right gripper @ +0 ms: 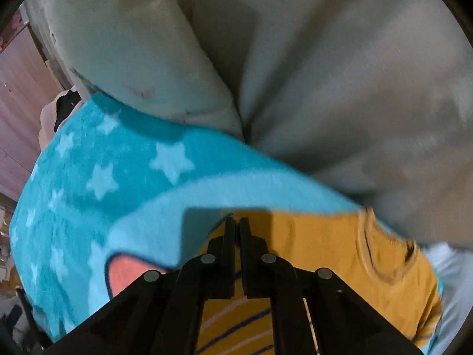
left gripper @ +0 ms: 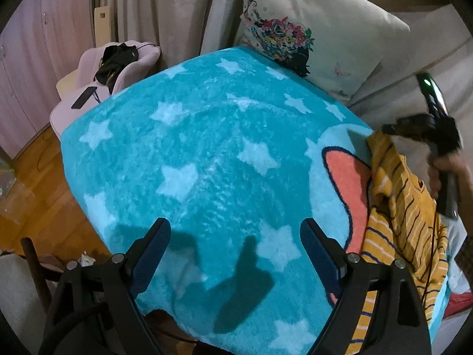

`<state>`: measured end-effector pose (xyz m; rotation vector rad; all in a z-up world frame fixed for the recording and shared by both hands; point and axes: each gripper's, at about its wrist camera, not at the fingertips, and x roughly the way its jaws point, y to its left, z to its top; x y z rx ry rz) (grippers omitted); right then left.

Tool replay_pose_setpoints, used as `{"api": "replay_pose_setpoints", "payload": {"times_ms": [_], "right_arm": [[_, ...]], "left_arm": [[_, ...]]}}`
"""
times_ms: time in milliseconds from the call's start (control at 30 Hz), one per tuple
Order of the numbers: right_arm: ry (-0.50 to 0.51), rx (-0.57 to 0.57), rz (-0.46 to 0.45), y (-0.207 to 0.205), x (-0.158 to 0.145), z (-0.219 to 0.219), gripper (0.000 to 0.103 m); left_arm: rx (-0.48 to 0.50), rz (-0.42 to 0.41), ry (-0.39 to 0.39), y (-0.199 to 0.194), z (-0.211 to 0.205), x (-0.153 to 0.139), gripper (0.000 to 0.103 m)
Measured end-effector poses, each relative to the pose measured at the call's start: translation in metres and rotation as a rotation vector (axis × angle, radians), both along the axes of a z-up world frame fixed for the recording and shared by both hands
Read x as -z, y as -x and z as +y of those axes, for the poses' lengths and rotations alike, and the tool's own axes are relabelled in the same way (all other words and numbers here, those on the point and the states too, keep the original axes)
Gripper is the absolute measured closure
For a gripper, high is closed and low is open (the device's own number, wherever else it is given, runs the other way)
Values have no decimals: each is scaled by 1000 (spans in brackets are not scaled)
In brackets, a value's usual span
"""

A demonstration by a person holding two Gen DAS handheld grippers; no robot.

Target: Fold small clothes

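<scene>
A small mustard-yellow garment (left gripper: 396,207) with dark blue and white stripes hangs bunched at the right edge of a teal star blanket (left gripper: 207,153). My right gripper (left gripper: 387,131) holds its top edge up off the blanket. In the right wrist view the right gripper (right gripper: 235,222) has its jaws closed together on the yellow garment (right gripper: 340,254), whose neckline shows to the right. My left gripper (left gripper: 235,230) is open and empty above the blanket's near part, well left of the garment.
A white printed cushion (left gripper: 310,29) and pale sofa back (right gripper: 340,74) stand behind the blanket. A pink chair (left gripper: 94,88) with dark items and a phone stands at far left. Wooden floor (left gripper: 38,192) lies below the blanket's left edge.
</scene>
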<state>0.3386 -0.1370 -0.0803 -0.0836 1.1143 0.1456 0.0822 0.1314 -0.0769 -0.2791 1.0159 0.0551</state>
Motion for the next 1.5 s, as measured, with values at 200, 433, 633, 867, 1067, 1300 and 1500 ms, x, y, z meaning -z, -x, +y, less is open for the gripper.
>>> {"api": "replay_pose_setpoints", "payload": {"times_ms": [200, 433, 633, 867, 1067, 1300, 1500], "right_arm": [[2, 41, 9, 16, -6, -32, 69], [-157, 384, -31, 135, -45, -209, 56], [-208, 550, 59, 235, -16, -277, 49], [-227, 562, 157, 256, 37, -267, 50], [-175, 484, 105, 246, 8, -248, 98], [87, 561, -57, 212, -26, -270, 98], [218, 650, 55, 207, 13, -276, 87]], "left_arm": [[35, 5, -3, -7, -9, 1, 14], [91, 7, 28, -19, -32, 3, 14], [181, 9, 31, -28, -67, 2, 14], [282, -6, 17, -23, -103, -9, 14], [264, -18, 9, -17, -99, -15, 14], [246, -9, -1, -11, -94, -11, 14], [236, -1, -8, -8, -88, -8, 14]]}}
